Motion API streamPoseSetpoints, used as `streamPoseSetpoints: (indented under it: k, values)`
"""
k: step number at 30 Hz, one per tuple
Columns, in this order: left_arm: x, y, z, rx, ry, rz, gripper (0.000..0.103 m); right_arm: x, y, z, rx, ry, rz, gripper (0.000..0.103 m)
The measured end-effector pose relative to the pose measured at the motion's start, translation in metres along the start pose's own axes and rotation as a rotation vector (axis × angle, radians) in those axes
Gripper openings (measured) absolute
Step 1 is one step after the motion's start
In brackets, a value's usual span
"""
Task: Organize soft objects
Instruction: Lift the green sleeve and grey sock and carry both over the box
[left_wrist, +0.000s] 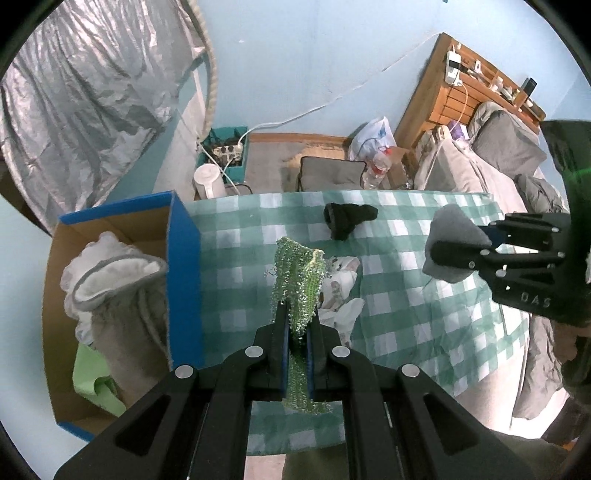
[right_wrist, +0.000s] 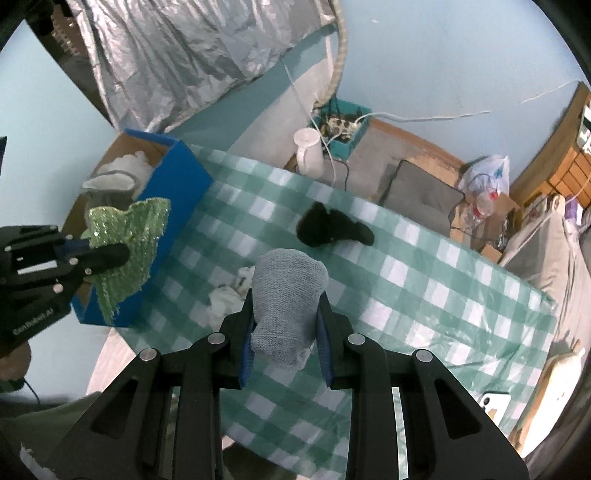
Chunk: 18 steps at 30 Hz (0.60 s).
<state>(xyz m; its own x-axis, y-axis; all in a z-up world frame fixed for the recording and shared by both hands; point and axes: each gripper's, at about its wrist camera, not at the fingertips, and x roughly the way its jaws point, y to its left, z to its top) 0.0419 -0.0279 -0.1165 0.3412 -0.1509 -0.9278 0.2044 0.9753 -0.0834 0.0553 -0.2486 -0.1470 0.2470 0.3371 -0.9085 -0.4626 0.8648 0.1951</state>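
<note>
While the left gripper (left_wrist: 297, 325) pinches a sparkly green knitted cloth (left_wrist: 299, 280) above the table (left_wrist: 424, 317), the right gripper (right_wrist: 286, 321) clamps a grey-blue knit sock (right_wrist: 286, 299); raised letters "DAS" mark its body in the left view. Beyond them, crumpled white cloth (left_wrist: 343, 291) and a black sock (left_wrist: 347, 219) lie on the green checked tablecloth. At the table's left, a blue cardboard box (left_wrist: 183, 266) holds a pale fleecy item (left_wrist: 114, 280).

Both fisheye views look down along their own fingers at the checked counter (left_wrist: 406, 295) from close above. The left wrist view sits just beside the blue box (left_wrist: 184, 280); the right wrist view stands farther off. Both show the box (right_wrist: 177, 184) and counter (right_wrist: 424, 280).
</note>
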Motion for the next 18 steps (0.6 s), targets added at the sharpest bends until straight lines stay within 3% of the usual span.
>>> streamPoseSetpoints:
  k: [18]
  values:
    - [-0.044,0.043,-0.026,-0.126,-0.044,0.017,0.007,-0.017,0.064,0.014,-0.106,-0.019,0.081,0.027]
